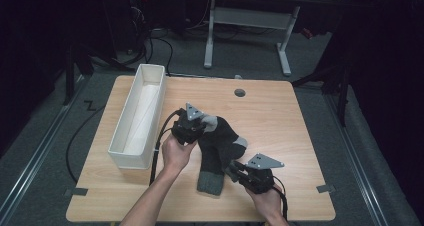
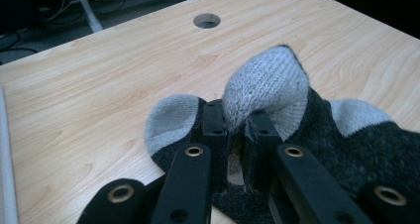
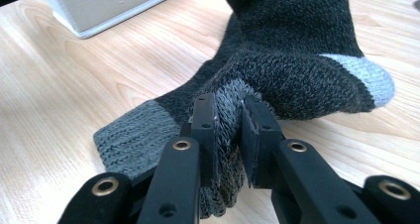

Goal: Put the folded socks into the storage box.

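A dark grey sock [image 1: 220,148] with light grey toe and heel patches lies mid-table, cuff toward the near edge. My left gripper [image 1: 204,124] is at its far end. In the left gripper view, the left gripper [image 2: 236,117] is shut on the raised light grey toe [image 2: 267,83], and a second light grey toe [image 2: 171,120] lies flat beside it, so two socks may be stacked. My right gripper [image 1: 233,169] is at the near end. In the right gripper view, the right gripper [image 3: 229,107] is shut on a bunched fold of the sock's leg [image 3: 225,135], next to the grey ribbed cuff [image 3: 133,135].
A long white open box [image 1: 137,116] stands along the left side of the wooden table [image 1: 285,121], close to the left hand. A round cable hole [image 1: 240,92] sits near the far edge. A desk frame and cables stand on the floor beyond.
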`<state>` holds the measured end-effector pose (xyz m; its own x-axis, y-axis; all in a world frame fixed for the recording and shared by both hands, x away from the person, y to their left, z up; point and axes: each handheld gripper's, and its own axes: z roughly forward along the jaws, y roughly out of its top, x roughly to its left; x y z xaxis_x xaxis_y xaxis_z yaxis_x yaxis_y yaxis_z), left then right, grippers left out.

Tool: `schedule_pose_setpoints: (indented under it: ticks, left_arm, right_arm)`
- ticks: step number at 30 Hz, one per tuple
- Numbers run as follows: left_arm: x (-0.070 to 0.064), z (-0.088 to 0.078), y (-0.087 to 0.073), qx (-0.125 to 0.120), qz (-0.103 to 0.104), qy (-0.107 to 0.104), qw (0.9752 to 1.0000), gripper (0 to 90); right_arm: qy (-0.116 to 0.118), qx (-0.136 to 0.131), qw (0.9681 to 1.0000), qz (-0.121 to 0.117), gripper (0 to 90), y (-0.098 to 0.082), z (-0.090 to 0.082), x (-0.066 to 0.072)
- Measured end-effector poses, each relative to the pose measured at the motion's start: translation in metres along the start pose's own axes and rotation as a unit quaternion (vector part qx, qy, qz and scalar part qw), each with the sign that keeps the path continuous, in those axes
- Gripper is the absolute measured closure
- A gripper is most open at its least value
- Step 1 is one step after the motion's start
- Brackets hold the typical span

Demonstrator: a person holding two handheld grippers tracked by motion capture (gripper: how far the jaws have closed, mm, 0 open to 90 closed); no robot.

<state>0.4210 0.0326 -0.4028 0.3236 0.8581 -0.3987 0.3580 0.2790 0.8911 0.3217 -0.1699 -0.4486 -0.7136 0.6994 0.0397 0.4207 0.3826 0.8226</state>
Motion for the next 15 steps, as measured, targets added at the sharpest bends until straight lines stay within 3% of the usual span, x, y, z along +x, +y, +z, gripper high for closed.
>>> schedule_pose_setpoints:
  ticks: [8, 15]
  left_arm:
    - [0.006, 0.009, -0.004, 0.0, -0.001, 0.014, 0.9999, 82.0]
    - [0.013, 0.022, -0.017, 0.018, 0.003, 0.03, 0.9994, 80.6]
  right_arm:
    - [0.012, 0.008, 0.9999, -0.003, 77.1, 0.001, 0.009, 0.005]
    - [0.017, 0.018, 0.9997, 0.001, 75.0, -0.003, 0.017, 0.006]
